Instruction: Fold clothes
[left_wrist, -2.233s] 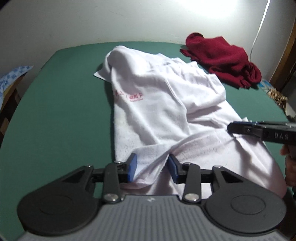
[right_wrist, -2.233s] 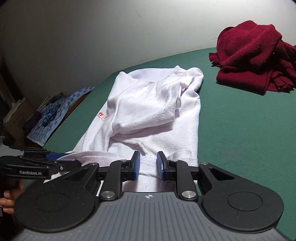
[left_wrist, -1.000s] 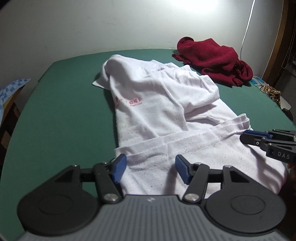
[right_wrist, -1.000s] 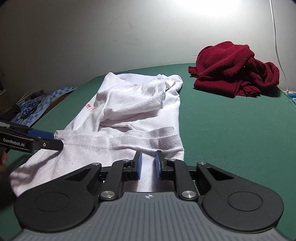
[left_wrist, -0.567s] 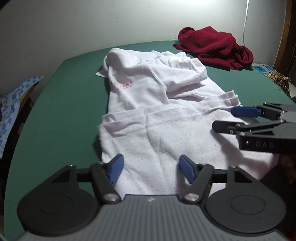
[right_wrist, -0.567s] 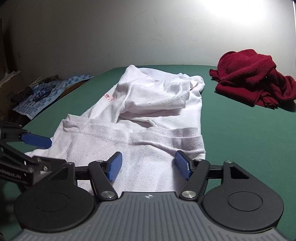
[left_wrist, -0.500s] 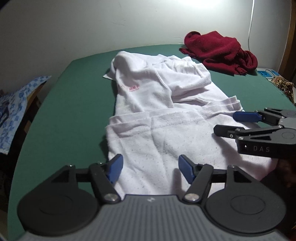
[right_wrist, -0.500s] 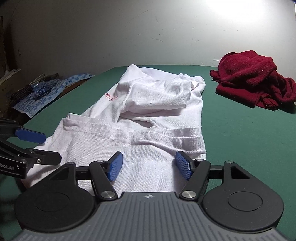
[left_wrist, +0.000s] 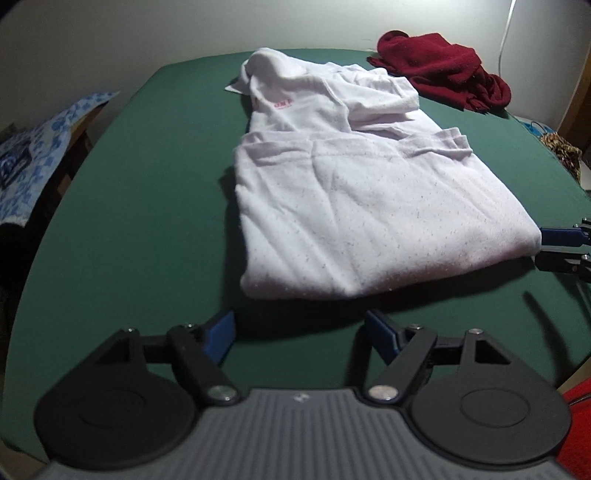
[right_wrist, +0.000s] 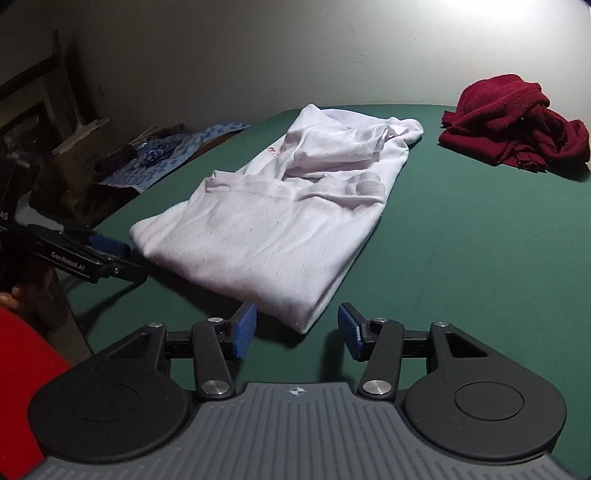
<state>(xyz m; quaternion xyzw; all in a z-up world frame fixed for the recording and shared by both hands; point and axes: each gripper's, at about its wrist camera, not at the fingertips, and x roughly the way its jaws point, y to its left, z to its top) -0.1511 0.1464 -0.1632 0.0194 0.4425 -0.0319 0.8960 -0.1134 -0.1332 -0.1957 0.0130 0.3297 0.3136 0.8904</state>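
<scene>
A white shirt (left_wrist: 354, 192) with a small red print lies on the green table (left_wrist: 140, 229), its lower part folded up over the body. It also shows in the right wrist view (right_wrist: 280, 221). My left gripper (left_wrist: 301, 338) is open and empty, just short of the shirt's near fold. My right gripper (right_wrist: 297, 330) is open and empty at the shirt's near corner. Each gripper shows in the other's view, the right (left_wrist: 554, 245) beside the fold's right end, the left (right_wrist: 110, 254) by its left end.
A crumpled dark red garment (left_wrist: 443, 70) lies at the far right of the table, also in the right wrist view (right_wrist: 517, 122). Blue patterned cloth (right_wrist: 173, 147) and clutter sit off the table's left edge. A white cable (left_wrist: 506, 33) hangs at the back wall.
Both grippers let go of the shirt's hem after laying it over the body, then opened and drew back off the shirt toward the near table edge.
</scene>
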